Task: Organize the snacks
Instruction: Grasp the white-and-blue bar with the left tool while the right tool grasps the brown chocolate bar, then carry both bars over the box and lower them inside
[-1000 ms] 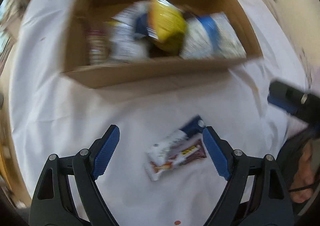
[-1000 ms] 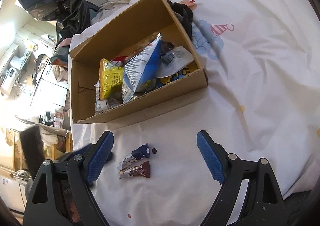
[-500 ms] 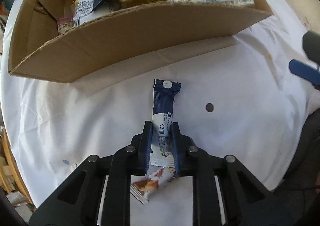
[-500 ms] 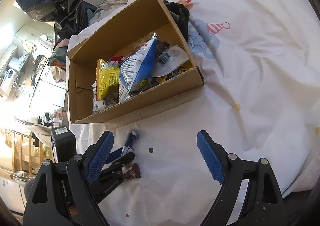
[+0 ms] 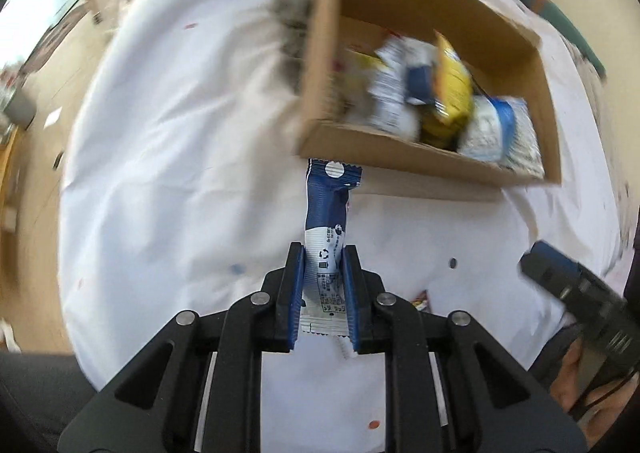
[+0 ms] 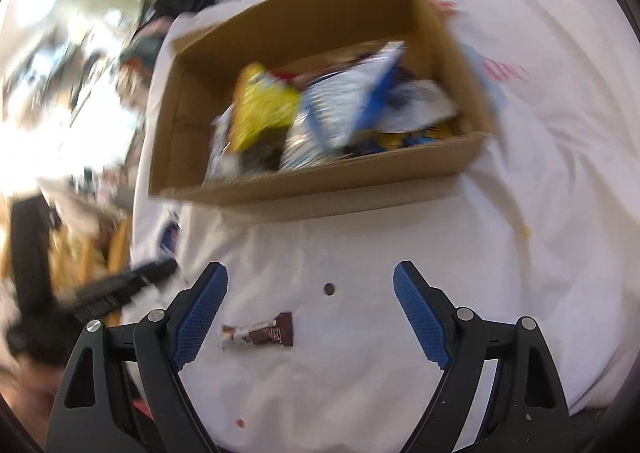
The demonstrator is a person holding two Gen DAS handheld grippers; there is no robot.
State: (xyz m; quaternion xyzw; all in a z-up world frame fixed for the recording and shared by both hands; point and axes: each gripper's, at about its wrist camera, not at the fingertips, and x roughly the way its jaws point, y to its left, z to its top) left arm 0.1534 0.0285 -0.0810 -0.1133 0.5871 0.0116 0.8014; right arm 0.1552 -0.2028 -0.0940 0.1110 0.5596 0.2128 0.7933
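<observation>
White sheet (image 6: 500, 253) covering the surface, cardboard box (image 6: 320, 181) of snack bags sitting at the far side, left gripper (image 5: 323, 285) gripping a blue-and-white snack packet (image 5: 330, 221) lifted near the box, right gripper (image 6: 308, 313) hanging released over a brown chocolate bar (image 6: 260, 333) lying on the sheet.

A blue-and-white snack packet (image 5: 326, 237) stands lengthwise, pinched at its white end; a brown bar (image 6: 260, 334) lies flat.

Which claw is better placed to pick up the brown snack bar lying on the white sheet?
Right. The right claw is open just above the brown snack bar; the left claw already grips the blue wrapper.
</observation>
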